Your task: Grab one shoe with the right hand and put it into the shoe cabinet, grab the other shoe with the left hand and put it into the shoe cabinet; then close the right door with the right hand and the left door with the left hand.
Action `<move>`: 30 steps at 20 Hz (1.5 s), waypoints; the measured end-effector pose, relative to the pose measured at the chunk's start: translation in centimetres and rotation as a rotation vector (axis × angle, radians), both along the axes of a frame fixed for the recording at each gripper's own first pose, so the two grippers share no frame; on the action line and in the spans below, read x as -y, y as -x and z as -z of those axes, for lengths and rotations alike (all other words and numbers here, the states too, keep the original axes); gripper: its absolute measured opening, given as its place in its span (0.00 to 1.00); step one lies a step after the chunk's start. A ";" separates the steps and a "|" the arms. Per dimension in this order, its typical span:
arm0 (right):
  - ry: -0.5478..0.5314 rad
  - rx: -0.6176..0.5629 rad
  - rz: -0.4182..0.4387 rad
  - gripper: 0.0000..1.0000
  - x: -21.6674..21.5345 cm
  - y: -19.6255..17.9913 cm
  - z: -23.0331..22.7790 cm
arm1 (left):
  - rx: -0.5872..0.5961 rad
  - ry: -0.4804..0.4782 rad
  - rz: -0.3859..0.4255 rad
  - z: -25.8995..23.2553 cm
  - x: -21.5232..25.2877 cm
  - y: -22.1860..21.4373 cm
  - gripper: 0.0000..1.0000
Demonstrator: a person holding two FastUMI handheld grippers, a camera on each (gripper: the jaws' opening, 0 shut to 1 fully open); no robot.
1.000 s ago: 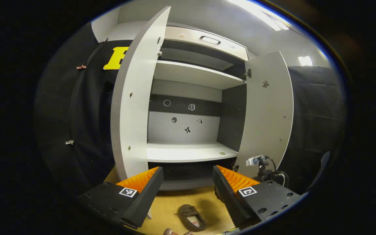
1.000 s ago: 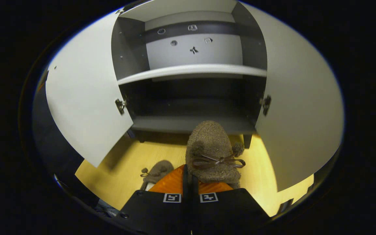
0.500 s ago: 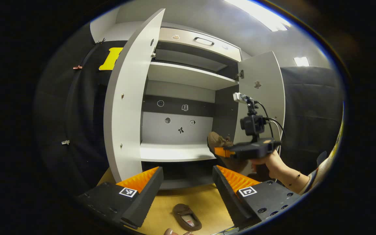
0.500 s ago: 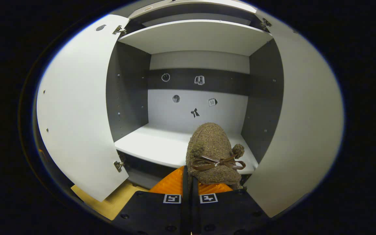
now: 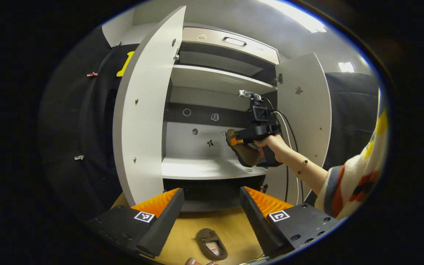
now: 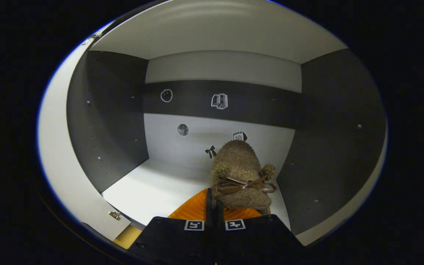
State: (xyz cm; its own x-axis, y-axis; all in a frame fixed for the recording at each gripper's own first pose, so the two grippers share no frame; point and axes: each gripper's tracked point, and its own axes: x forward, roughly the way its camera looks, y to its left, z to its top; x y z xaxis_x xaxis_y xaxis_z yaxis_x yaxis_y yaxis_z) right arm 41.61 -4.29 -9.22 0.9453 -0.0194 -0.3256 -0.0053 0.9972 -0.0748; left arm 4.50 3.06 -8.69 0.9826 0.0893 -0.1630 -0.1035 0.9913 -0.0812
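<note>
Shoes, two: one (image 6: pixel 240 173) clamped in right gripper (image 6: pixel 214 206) jaws over cabinet shelf (image 6: pixel 160 187), one (image 5: pixel 212 243) on floor (image 5: pixel 230 228) below left gripper (image 5: pixel 212 206), jaws apart.

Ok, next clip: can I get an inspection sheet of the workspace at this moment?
Surface: wooden floor before the shoe cabinet; white shelf bare.
Job's things: brown fuzzy shoe held above the shelf; second shoe on the floor; left door and right door open.
Clutter: nothing seen.
Grippers: right gripper shut on the shoe; left gripper open, holding nothing.
Cables: black leads hang from the right gripper.
Surroundings: stickers on the back panel; black cloth wall.
</note>
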 end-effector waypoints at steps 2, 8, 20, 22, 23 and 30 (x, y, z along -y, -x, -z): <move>-0.007 -0.041 0.020 0.06 0.9 -2.5 1.8 | -0.004 0.022 -0.024 0.2 -0.3 -0.5 0.96; -0.047 -0.160 0.058 0.06 1.9 -6.5 6.4 | -0.042 0.021 -0.117 1.2 -2.2 -1.5 0.97; -0.058 -0.131 0.004 0.60 1.3 -2.6 5.2 | -0.040 0.054 -0.109 1.7 -2.4 -2.7 0.96; -0.038 -0.066 -0.016 0.70 1.3 -0.6 3.0 | -0.027 0.089 -0.080 2.1 -1.7 -2.9 0.96; -0.013 -0.025 -0.023 0.81 1.5 0.7 1.5 | -0.025 0.114 -0.058 2.5 -1.1 -2.9 0.96; -0.051 0.194 -0.116 0.98 -1.0 12.4 -6.3 | -0.106 0.242 -0.017 8.4 -0.4 -1.9 0.96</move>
State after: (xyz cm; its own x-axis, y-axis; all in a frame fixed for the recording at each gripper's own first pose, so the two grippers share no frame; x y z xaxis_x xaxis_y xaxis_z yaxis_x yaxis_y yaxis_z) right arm 29.26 -3.32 -2.94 0.9852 0.1050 -0.1351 -0.1106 0.9932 -0.0350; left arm 6.44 3.48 -17.04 0.9574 0.0518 -0.2839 -0.1410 0.9423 -0.3035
